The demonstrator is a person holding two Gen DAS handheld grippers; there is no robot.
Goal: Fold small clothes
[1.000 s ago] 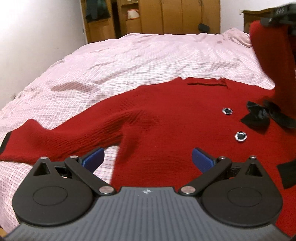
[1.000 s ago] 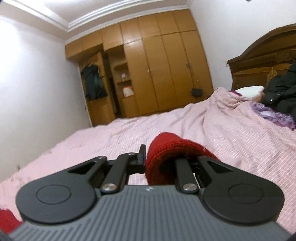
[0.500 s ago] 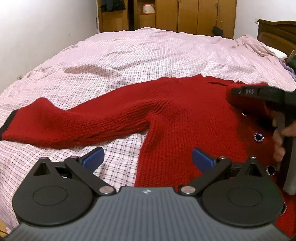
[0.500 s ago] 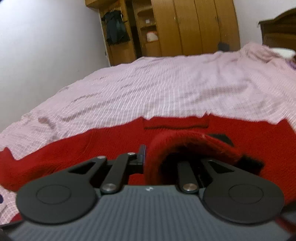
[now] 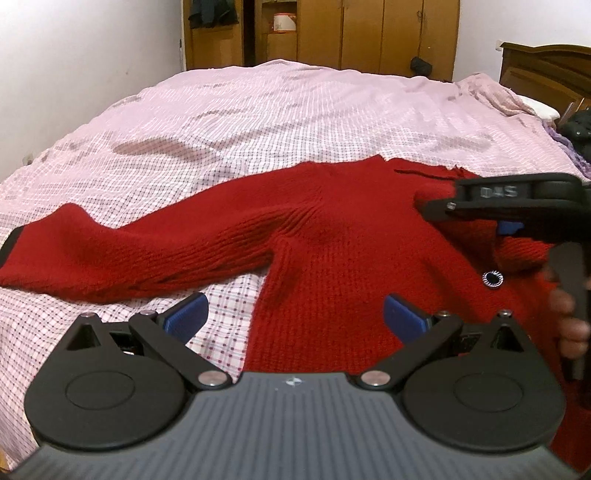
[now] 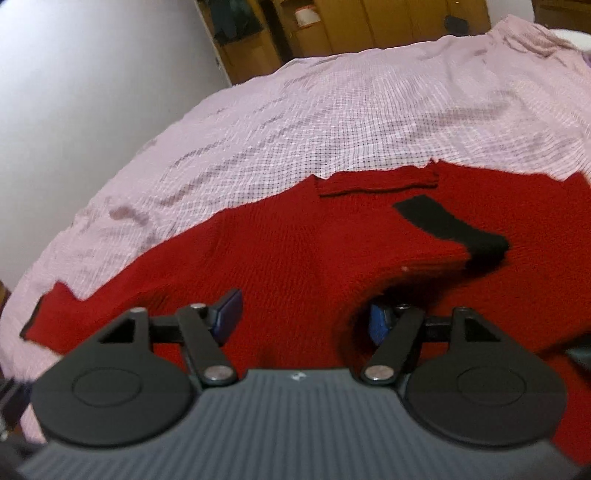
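One red knit cardigan point(image 5: 332, 266) lies on one bed point(image 5: 258, 122) with a pink checked sheet. One round button point(image 5: 492, 277) shows on it. Two grippers are in view, left point(image 5: 295, 314) and right point(image 6: 303, 314). One wooden wardrobe point(image 5: 369, 33) stands behind.

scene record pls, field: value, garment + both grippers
garment: red sweater, flat on checked bedsheet
folded sleeve: black-cuffed sleeve lies across the body
other sleeve: spread out sideways
right gripper: jaws opening, sleeve fabric draped by one finger, pads not pressing it
left gripper: open, empty, over the sweater's side edge
buttons: one visible
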